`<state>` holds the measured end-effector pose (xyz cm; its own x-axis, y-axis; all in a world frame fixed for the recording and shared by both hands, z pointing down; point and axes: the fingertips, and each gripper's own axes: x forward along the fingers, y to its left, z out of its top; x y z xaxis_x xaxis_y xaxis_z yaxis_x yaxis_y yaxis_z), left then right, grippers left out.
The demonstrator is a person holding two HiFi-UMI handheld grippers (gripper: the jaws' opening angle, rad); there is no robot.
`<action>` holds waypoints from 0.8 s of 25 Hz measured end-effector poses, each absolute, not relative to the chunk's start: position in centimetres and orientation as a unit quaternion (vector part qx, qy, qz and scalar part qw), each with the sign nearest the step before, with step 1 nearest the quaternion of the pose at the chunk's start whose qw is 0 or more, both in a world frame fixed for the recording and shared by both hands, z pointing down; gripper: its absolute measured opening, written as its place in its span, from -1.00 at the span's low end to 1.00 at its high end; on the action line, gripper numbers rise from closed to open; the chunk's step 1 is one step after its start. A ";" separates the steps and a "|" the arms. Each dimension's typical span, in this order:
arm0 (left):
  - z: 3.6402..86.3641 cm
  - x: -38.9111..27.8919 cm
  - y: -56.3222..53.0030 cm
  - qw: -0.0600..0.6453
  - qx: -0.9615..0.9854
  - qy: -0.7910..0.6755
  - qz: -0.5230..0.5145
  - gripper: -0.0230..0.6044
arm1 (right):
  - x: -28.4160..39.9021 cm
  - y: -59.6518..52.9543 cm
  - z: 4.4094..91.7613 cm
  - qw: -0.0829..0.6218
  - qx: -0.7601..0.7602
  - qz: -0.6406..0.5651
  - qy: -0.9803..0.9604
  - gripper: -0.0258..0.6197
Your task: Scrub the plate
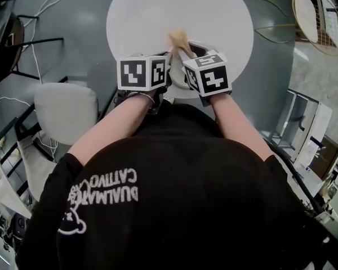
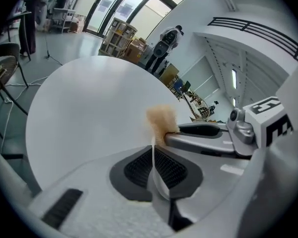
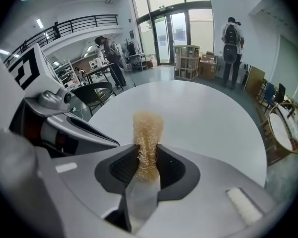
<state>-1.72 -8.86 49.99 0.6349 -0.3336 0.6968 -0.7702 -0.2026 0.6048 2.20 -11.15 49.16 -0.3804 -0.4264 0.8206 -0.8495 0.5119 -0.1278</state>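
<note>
My right gripper [image 3: 147,158] is shut on a tan fibrous scrubber [image 3: 148,133], which sticks up out of its jaws. In the left gripper view the same scrubber [image 2: 161,120] shows at the tip of the right gripper's fingers [image 2: 198,135]. My left gripper [image 2: 154,157] is shut on a thin white edge, the rim of the white plate [image 2: 153,155], seen edge-on. In the head view both marker cubes [image 1: 143,72] sit side by side over the near edge of the table, with the scrubber [image 1: 177,38] just beyond them. The plate [image 1: 180,90] is mostly hidden between them.
A round white table [image 1: 158,10] lies under both grippers. A grey padded chair [image 1: 65,108] stands to the left, a black chair [image 1: 11,38] further left, a wire chair [image 1: 318,16] at the top right. People stand far off [image 3: 232,33].
</note>
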 end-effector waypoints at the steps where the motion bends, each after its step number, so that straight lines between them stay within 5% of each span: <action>1: 50.0 -1.9 -8.8 0.512 0.745 -0.373 0.211 -0.88 | 2.3 -11.2 49.2 0.385 0.411 0.272 -0.780 -0.59; 20: 49.9 -2.2 -8.2 0.517 0.727 -0.414 0.179 -0.87 | 9.6 -11.0 49.5 0.407 0.500 0.266 -0.717 -0.63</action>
<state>-2.19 -8.24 49.90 0.5933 -0.4177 0.6882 -0.7872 -0.1223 0.6044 9.57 -10.95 49.50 -0.1694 -0.5008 0.8488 -0.9331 0.3588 0.0254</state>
